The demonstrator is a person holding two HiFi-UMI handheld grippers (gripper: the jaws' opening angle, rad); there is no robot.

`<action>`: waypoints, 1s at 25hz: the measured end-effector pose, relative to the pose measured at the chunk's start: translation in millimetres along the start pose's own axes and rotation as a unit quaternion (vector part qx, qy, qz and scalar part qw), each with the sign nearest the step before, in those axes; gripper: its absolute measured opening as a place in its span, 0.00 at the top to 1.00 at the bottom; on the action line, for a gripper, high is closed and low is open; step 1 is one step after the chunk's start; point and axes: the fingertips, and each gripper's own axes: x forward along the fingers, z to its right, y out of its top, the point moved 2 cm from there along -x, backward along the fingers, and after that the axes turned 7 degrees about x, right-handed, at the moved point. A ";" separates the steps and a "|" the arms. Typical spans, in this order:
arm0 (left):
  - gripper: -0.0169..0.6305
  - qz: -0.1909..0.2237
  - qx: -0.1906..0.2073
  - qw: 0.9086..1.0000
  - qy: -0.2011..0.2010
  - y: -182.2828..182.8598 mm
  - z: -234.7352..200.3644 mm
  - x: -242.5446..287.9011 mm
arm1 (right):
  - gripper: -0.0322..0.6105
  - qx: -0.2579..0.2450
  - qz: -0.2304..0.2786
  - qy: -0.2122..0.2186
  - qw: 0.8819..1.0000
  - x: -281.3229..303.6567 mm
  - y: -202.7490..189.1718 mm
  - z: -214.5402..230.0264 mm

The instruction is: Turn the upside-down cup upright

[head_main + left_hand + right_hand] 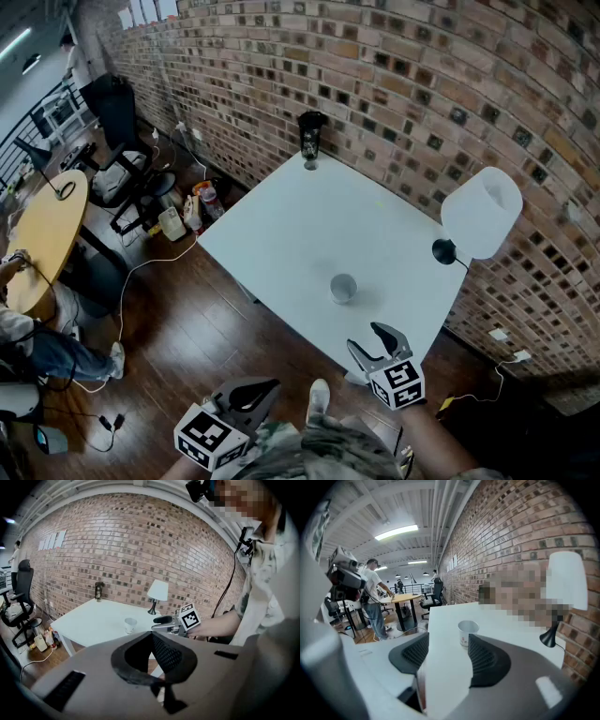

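A small white paper cup (pixel 343 288) stands mouth up on the white table (pixel 281 234), near the front edge. The same cup (pixel 467 632) shows between and beyond my right gripper's (pixel 447 641) open jaws, well apart from them. In the head view the right gripper (pixel 375 342) hovers just off the table's near edge, below the cup. My left gripper (pixel 262 389) hangs lower left over the floor, off the table, its jaws meeting at the tips and holding nothing. From the left gripper (pixel 151 637) view the cup (pixel 130 624) is far ahead.
A lamp with a white shade (pixel 481 211) and black base (pixel 443 250) stands at the table's right edge. A dark bottle-like object (pixel 310 136) sits at the far corner by the brick wall. Office chairs (pixel 127 164), cables and a round wooden table (pixel 47 234) are on the left.
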 end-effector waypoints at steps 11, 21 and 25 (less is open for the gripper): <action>0.96 -0.033 0.023 0.998 -0.055 41.1 -71.0 76.5 | 0.44 -0.011 -0.027 -0.023 0.999 135.8 -3.2 75.4; 0.96 -0.044 0.023 0.995 -0.082 48.7 -135.6 79.3 | 0.49 -0.010 -0.039 -0.058 0.997 157.6 -13.3 88.7; 0.96 -0.045 0.024 0.994 -0.096 48.4 -153.2 85.1 | 0.54 -0.013 -0.039 -0.068 0.997 158.8 -10.1 93.5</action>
